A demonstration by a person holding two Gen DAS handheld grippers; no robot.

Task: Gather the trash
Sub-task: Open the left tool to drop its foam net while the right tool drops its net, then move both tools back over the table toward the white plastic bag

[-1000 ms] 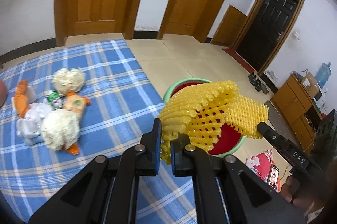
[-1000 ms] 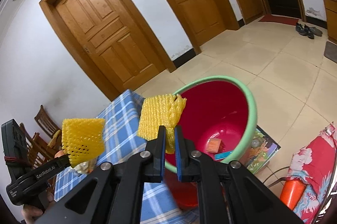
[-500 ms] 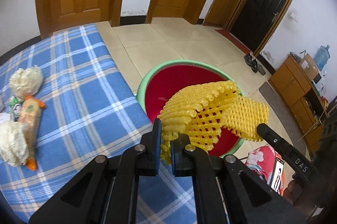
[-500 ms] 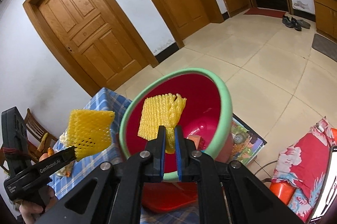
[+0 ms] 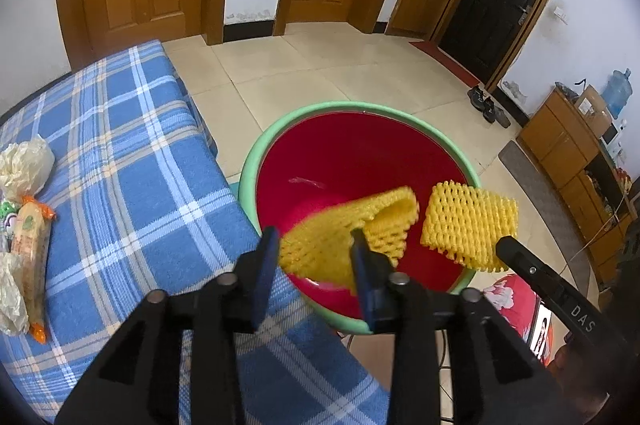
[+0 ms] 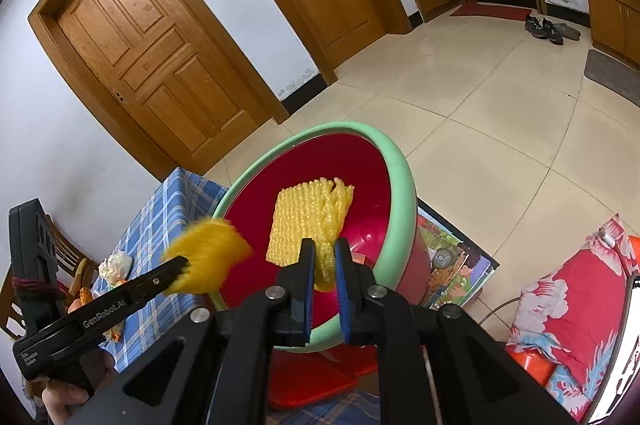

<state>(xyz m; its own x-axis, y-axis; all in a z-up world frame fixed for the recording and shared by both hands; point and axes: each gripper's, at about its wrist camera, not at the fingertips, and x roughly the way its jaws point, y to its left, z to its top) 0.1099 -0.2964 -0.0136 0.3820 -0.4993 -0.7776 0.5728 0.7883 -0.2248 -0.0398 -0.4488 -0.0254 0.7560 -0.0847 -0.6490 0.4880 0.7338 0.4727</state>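
A red bin with a green rim [image 5: 360, 105] stands beside the blue plaid table. My left gripper [image 5: 314, 257] hangs over the bin's near edge and its jaws are opening. A yellow foam net [image 5: 340, 241] lies loose and motion-blurred between them, with the pads off it. My right gripper [image 6: 324, 261] is over the same bin rim [image 6: 400, 181]. Its jaws are starting to open, with a second yellow foam net [image 6: 308, 217] still upright and pinched between the pads. The left wrist view shows that second net [image 5: 468, 225] at the right gripper's tip [image 5: 502, 243].
Snack wrappers [image 5: 28, 237] and crumpled plastic [image 5: 24, 165] lie on the plaid cloth [image 5: 132, 193] at the left. A picture book [image 6: 452, 265] lies on the tiled floor under the bin, with a red floral cushion [image 6: 572, 305] to its right. Wooden doors line the far wall.
Both grippers have come forward and down over the bin. The left jaws have spread apart and its net has slumped and blurred. The right jaws have parted slightly.
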